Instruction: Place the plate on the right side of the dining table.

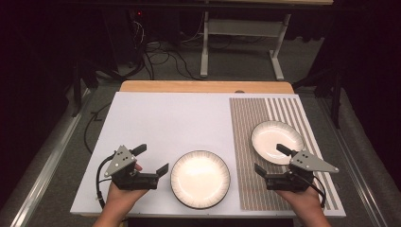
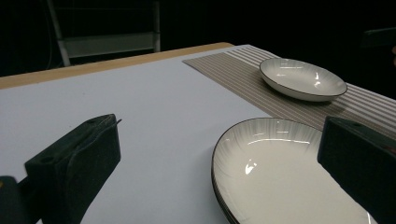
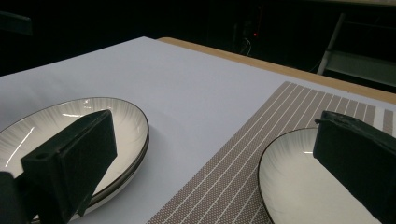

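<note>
Glazed ceramic plate (image 1: 277,141) on the striped placemat (image 1: 246,156): slippery, brittle; grip its rim. Both tongs, left (image 1: 152,160) and right (image 1: 268,159), gape empty.

Looks like a lab or recording studio, not a home. Dark surroundings, loose cables (image 1: 161,54) across grey carpet, a metal stand's legs (image 1: 204,52) behind a white-covered table (image 1: 161,118), a red indicator light (image 1: 139,13) glowing.

Left gripper (image 1: 153,160) open beside the near plate (image 1: 200,179); right gripper (image 1: 271,159) open by the mat's plate (image 1: 277,142).
</note>
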`<move>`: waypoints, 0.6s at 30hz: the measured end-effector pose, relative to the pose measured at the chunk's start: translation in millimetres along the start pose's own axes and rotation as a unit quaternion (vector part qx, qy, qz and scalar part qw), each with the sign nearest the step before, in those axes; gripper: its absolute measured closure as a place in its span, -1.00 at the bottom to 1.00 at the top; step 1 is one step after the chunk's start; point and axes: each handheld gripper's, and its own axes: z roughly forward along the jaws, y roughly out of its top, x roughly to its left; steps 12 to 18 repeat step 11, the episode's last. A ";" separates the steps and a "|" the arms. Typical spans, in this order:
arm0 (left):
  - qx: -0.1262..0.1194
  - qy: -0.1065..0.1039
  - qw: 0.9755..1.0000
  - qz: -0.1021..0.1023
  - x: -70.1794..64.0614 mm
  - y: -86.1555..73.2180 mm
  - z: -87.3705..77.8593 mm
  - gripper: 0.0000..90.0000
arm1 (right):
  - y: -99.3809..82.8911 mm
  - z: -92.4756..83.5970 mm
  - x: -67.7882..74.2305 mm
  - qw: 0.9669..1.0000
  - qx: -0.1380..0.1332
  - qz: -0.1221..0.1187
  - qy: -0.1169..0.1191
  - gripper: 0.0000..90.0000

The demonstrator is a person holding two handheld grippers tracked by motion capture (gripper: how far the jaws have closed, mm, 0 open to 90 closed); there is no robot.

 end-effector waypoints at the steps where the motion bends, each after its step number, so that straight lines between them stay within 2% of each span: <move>1: -0.001 0.001 1.000 -0.001 -0.3 0.0 0.0 -1.00 | 0.8 -1.5 -0.4 1.000 -0.003 -0.002 -0.001 -0.98; 6: -0.016 0.012 1.000 0.003 -2.3 2.2 -4.6 -1.00 | -0.4 -4.1 -1.0 1.000 -0.004 -0.010 0.000 -0.98; 9: -0.015 0.011 1.000 0.008 -1.7 2.3 -6.4 -1.00 | -0.9 -4.1 -1.7 1.000 -0.003 -0.006 -0.003 -0.98; 18: -0.015 0.010 1.000 0.005 -0.4 1.6 -6.9 -1.00 | -1.1 -3.8 -2.0 1.000 -0.003 -0.003 -0.004 -0.98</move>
